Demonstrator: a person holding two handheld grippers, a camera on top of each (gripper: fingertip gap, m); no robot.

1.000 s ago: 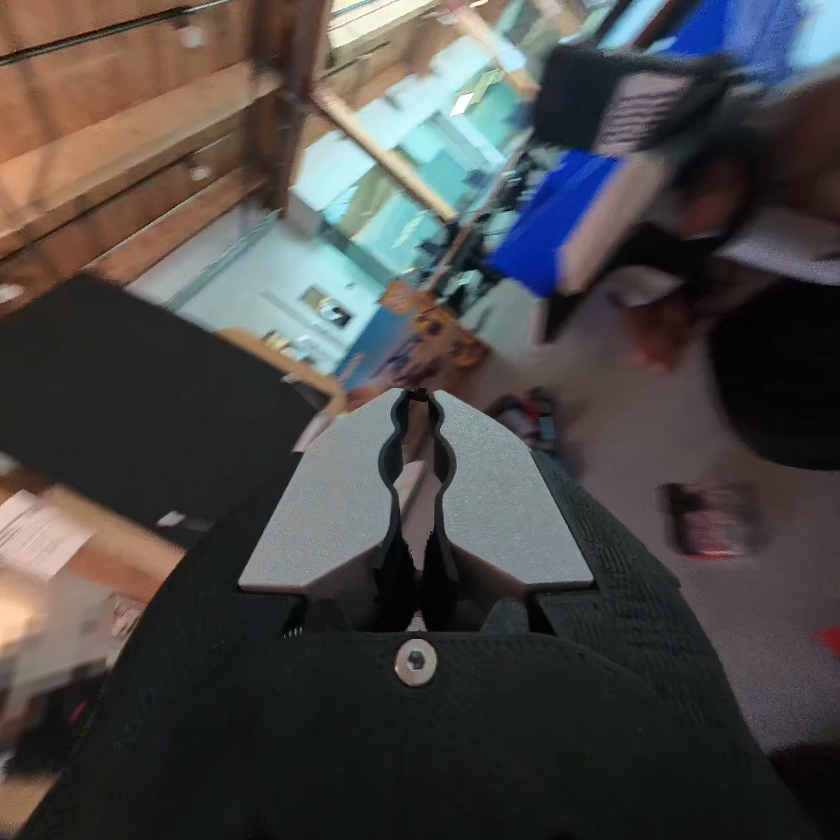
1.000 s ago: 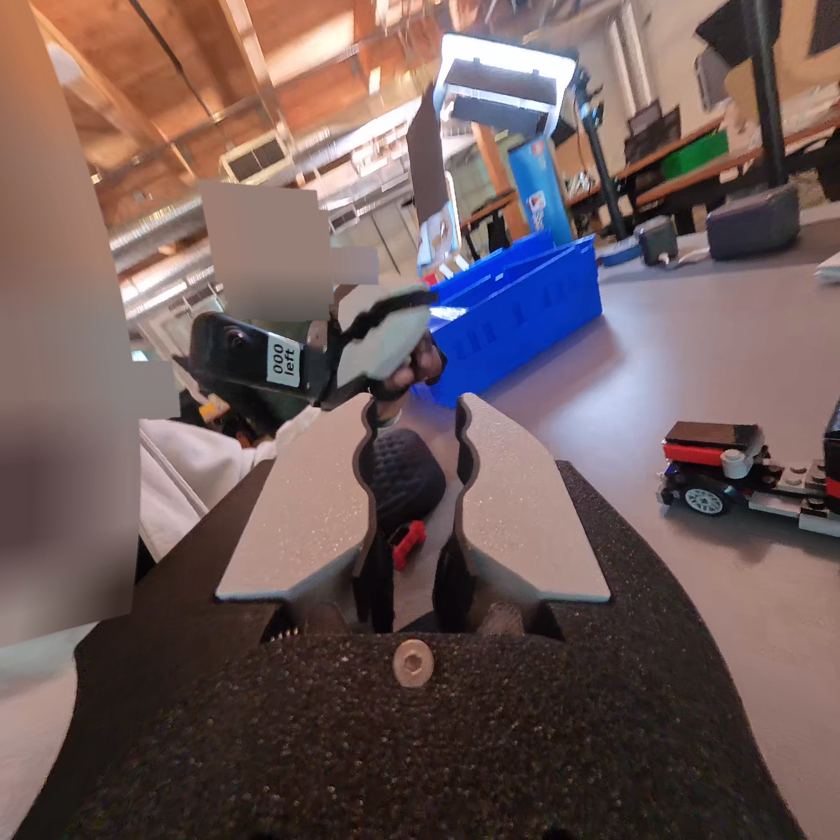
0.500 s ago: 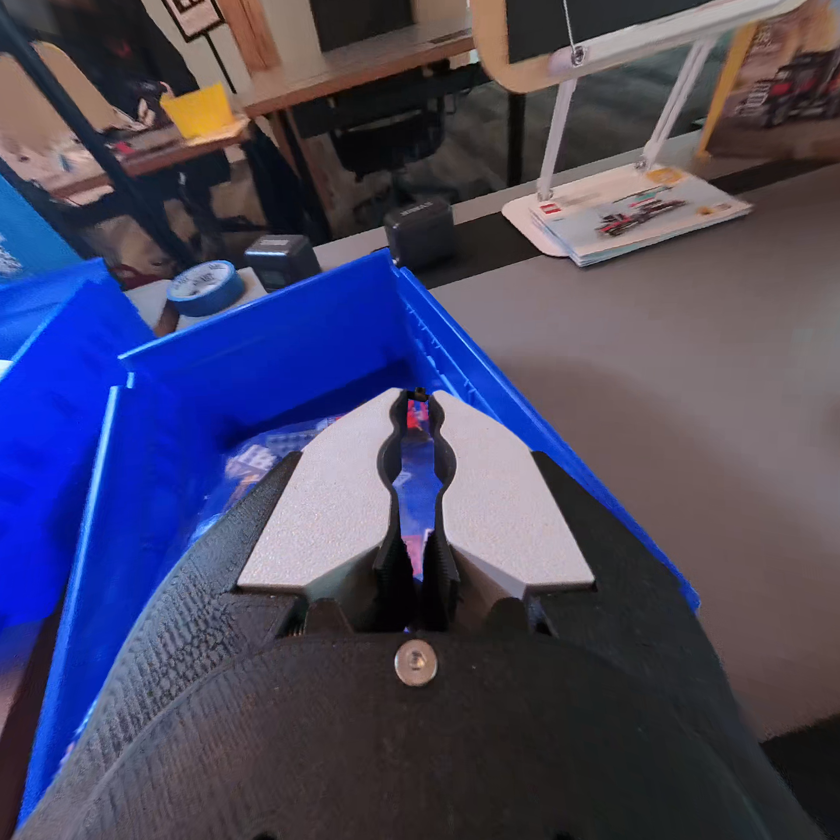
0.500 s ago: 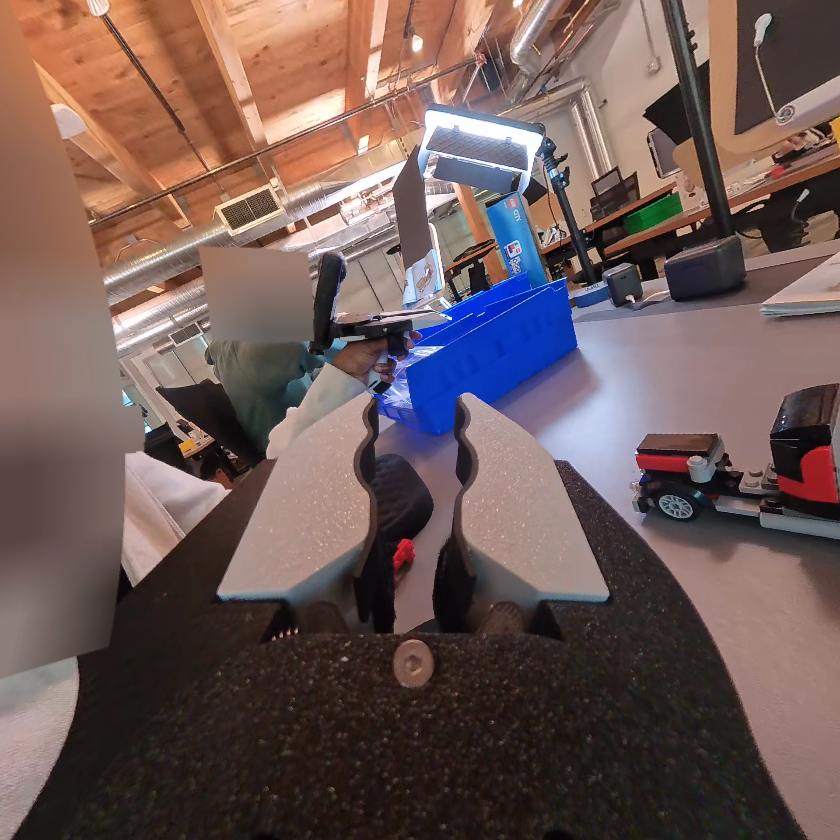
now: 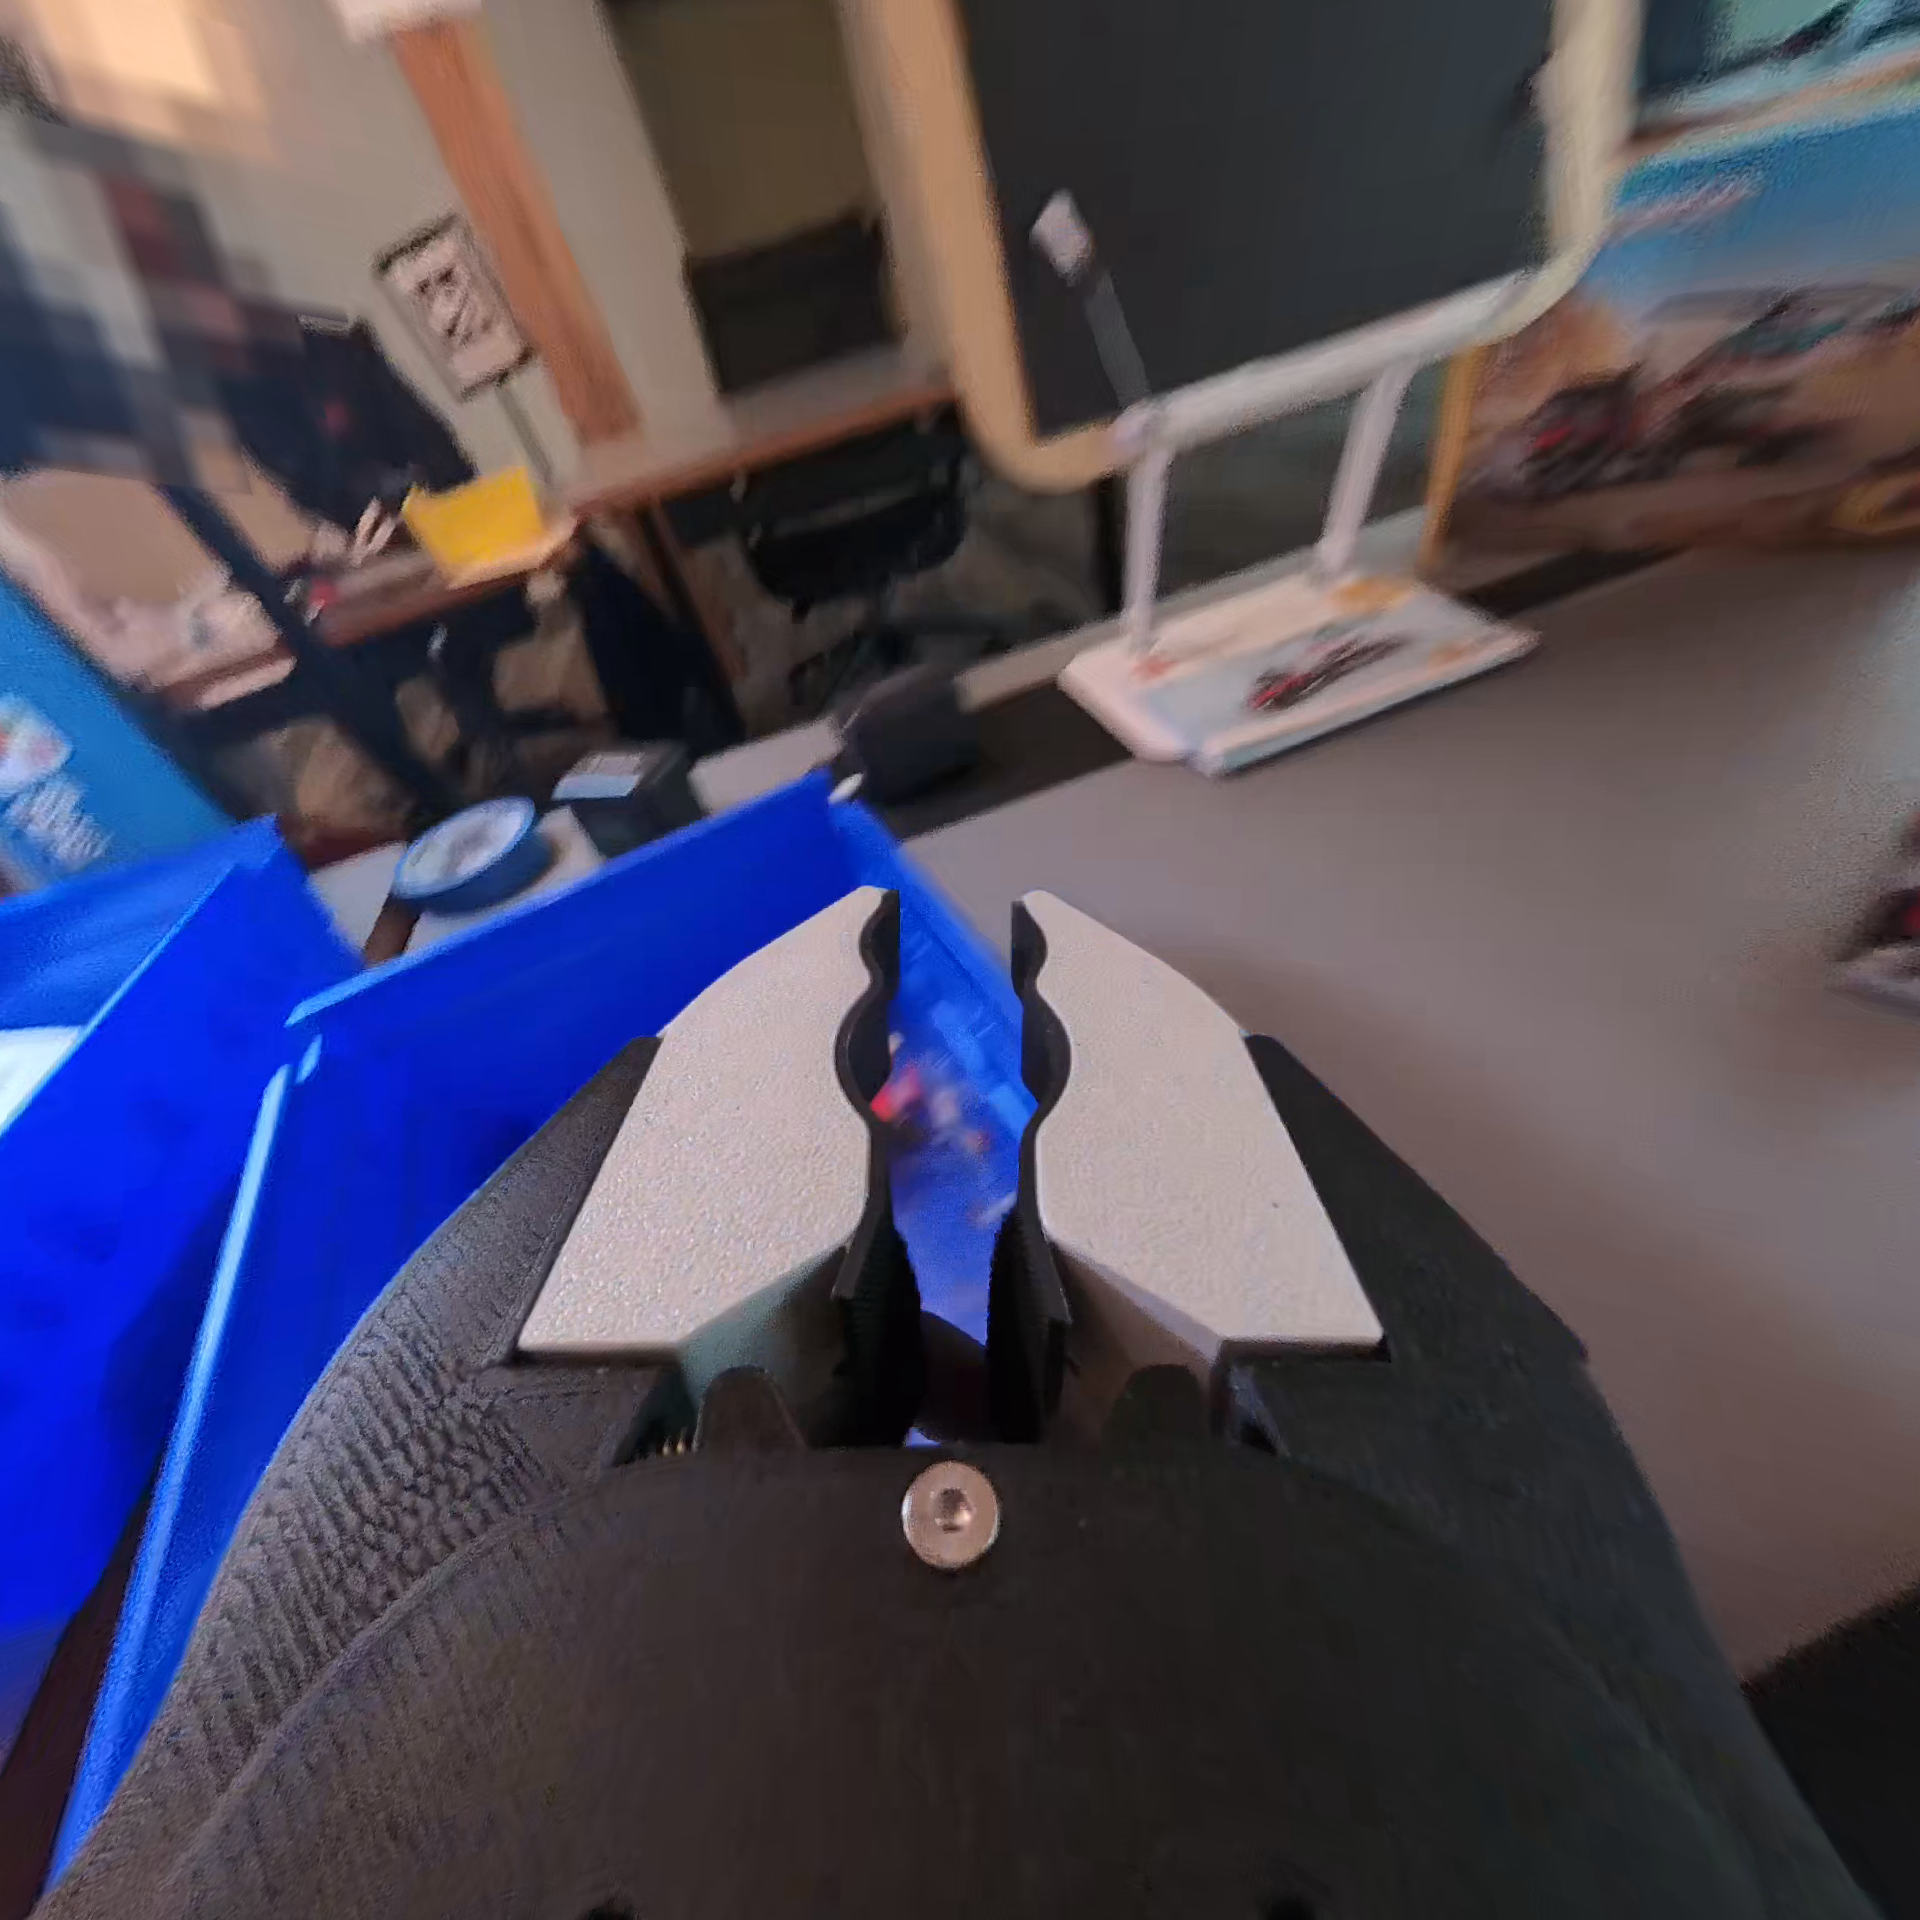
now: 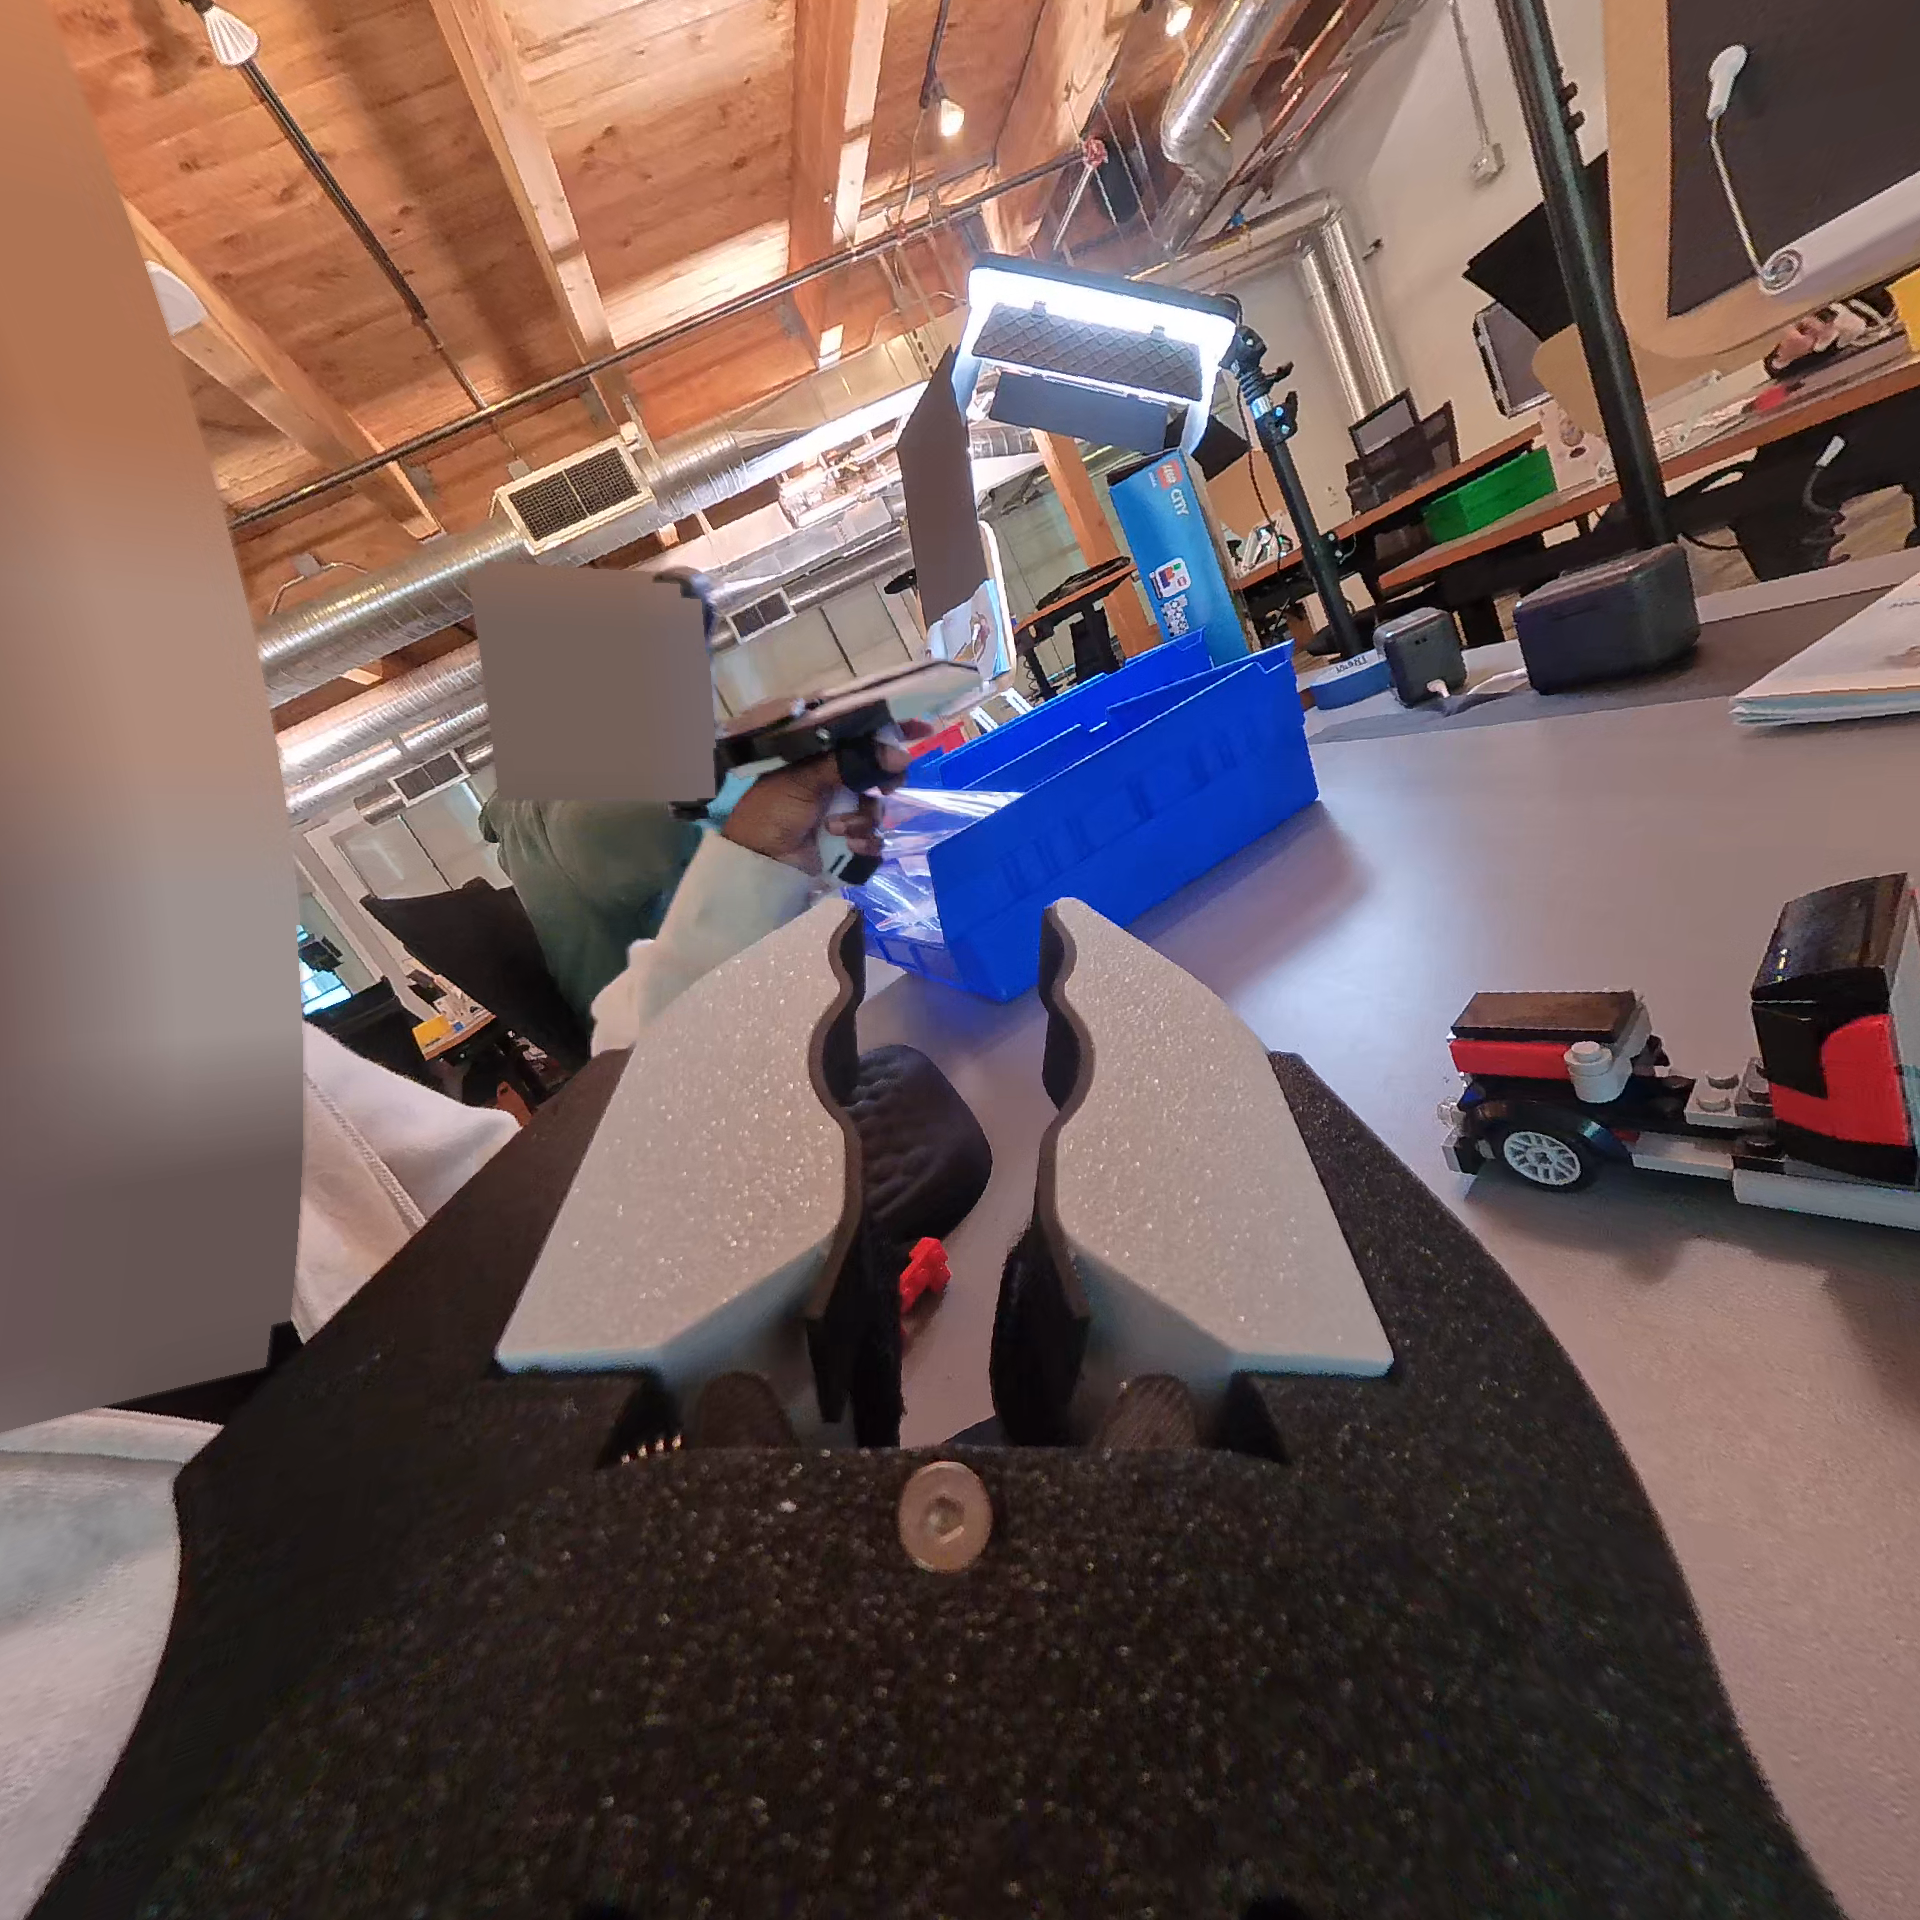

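Bare grey table (image 6: 1558,852) lies open between the blue bin (image 6: 1122,821) and the toy truck (image 6: 1704,1081), while a small red piece (image 6: 923,1270) sits near the right hand-held gripper (image 6: 948,920).

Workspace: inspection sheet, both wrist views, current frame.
Surface: grey table, mostly bare.
Job's things: blue bin with clear plastic bags; brick truck; small red piece.
Clutter: booklet, blue tape roll, dark boxes.
Grippers: left gripper over the bin, jaws apart, nothing between them; right gripper low over the table, jaws apart, unloaded.
Cables: white lead at small box.
Surroundings: panel light, workbenches.
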